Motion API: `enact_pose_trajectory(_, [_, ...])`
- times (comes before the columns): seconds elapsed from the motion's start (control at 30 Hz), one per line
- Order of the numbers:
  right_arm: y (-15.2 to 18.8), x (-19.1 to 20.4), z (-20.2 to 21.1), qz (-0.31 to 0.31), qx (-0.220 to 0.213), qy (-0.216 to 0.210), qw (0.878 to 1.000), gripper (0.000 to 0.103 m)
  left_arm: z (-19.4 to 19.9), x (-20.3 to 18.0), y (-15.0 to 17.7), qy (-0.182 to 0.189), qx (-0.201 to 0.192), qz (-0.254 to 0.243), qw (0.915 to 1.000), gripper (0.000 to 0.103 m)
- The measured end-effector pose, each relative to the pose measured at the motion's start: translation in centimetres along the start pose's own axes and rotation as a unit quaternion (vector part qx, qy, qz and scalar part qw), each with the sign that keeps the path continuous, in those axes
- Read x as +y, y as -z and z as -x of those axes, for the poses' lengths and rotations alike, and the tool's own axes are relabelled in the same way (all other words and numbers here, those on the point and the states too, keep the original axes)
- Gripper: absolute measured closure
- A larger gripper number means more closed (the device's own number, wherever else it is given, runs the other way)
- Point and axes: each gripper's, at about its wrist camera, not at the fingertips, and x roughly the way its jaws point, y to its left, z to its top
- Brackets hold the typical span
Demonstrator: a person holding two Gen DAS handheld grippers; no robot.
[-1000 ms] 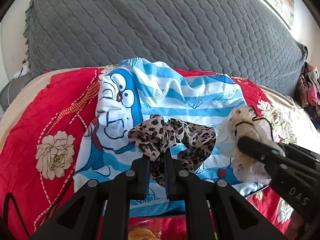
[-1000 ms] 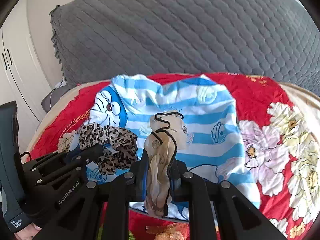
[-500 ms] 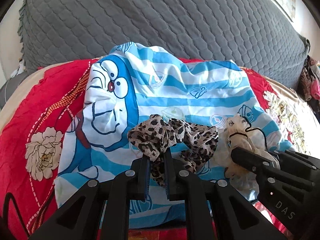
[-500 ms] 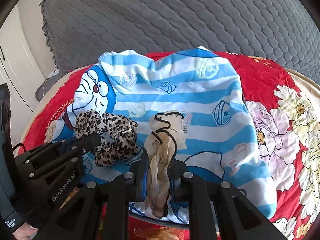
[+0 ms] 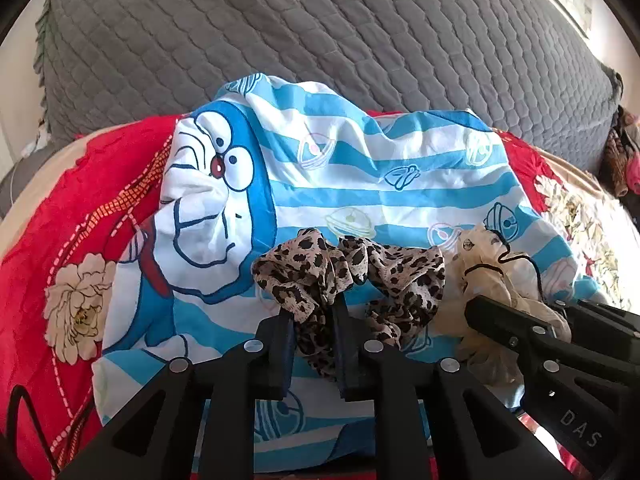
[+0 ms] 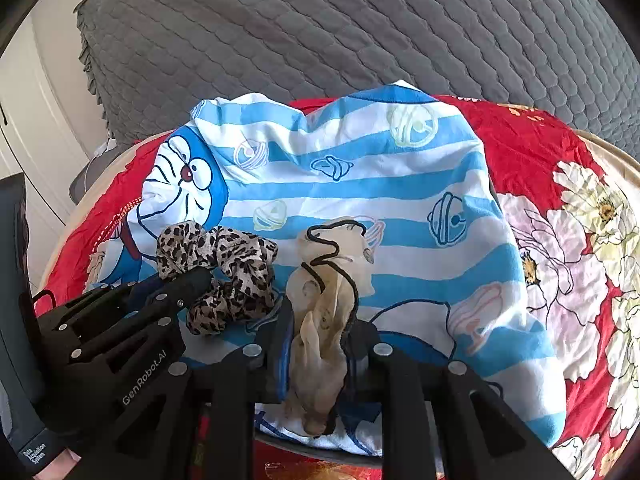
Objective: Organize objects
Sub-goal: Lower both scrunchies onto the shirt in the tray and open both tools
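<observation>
My left gripper [image 5: 313, 312] is shut on a leopard-print scrunchie [image 5: 352, 268], held just above a blue-and-white striped cartoon cloth [image 5: 360, 176]. My right gripper [image 6: 320, 320] is shut on a cream sheer scrunchie with a black elastic cord [image 6: 328, 280], over the same cloth [image 6: 360, 184]. The two grippers are side by side, close together. The leopard scrunchie [image 6: 224, 268] and left gripper [image 6: 188, 284] show at the left of the right wrist view. The cream scrunchie [image 5: 492, 268] and right gripper [image 5: 532, 320] show at the right of the left wrist view.
The cloth lies on a red floral bedspread [image 6: 540, 148] with white flowers [image 6: 600, 208]. A grey quilted headboard cover [image 5: 320, 28] rises behind. Clothes [image 5: 620, 152] hang at the far right. A white cabinet [image 6: 24, 128] stands at the left.
Both grippers have moved forward over the striped cloth, each still holding its scrunchie. The cloth now fills more of both views.
</observation>
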Motion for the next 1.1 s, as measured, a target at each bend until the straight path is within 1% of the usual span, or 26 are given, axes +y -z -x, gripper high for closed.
enact_pose_trajectory(0.1, [0.0,0.0,0.0,-0.001,0.002,0.0,1.0,0.08,0.0,0.1,0.0,-0.002,0.001,0.0,1.0,0.079])
enact_pose_trajectory(0.13, [0.0,0.0,0.0,-0.001,0.0,0.001,1.0,0.08,0.0,0.2,0.0,-0.002,0.001,0.003,1.0,0.075])
enact_pose_trajectory(0.2, [0.0,-0.2,0.0,-0.002,0.002,0.006,1.0,0.077,0.1,0.4,0.0,-0.001,0.005,0.008,1.0,0.068])
enact_pose_trajectory(0.27, [-0.1,-0.2,0.1,-0.002,0.002,0.008,1.0,0.073,0.3,0.6,-0.1,-0.002,0.004,0.012,0.9999,0.057])
enact_pose_trajectory(0.3, [-0.1,-0.2,0.2,-0.001,0.002,0.011,1.0,0.072,0.4,0.6,-0.1,-0.004,0.002,0.012,0.9999,0.056])
enact_pose_trajectory(0.37, [-0.1,-0.3,0.4,-0.002,-0.001,0.013,1.0,0.065,0.7,0.8,-0.1,-0.006,-0.001,0.013,0.9999,0.051])
enact_pose_trajectory(0.43, [-0.1,-0.3,0.5,-0.003,-0.001,0.01,1.0,0.064,0.9,0.9,-0.2,-0.007,-0.001,0.016,0.9998,0.046])
enact_pose_trajectory(0.5, [-0.2,-0.3,0.7,-0.003,-0.002,0.011,1.0,0.062,1.1,1.0,-0.2,-0.008,0.0,0.018,0.9998,0.044])
enact_pose_trajectory(0.67, [-0.4,-0.3,1.5,-0.006,-0.011,0.015,1.0,0.053,2.0,1.5,-0.5,-0.002,-0.007,0.027,0.9996,0.035])
enact_pose_trajectory(0.77, [-0.5,-0.2,2.0,-0.004,-0.018,0.012,1.0,0.049,2.4,1.5,-0.7,-0.002,-0.009,0.027,0.9996,0.033])
enact_pose_trajectory(0.9, [-0.5,0.0,2.2,0.002,-0.019,0.011,1.0,0.048,2.6,1.7,-0.7,0.001,-0.007,0.031,0.9995,0.03])
enact_pose_trajectory(1.1, [-0.6,-0.1,2.4,0.003,-0.025,0.025,0.999,0.047,2.7,2.0,-0.7,-0.002,-0.005,0.037,0.9993,0.029])
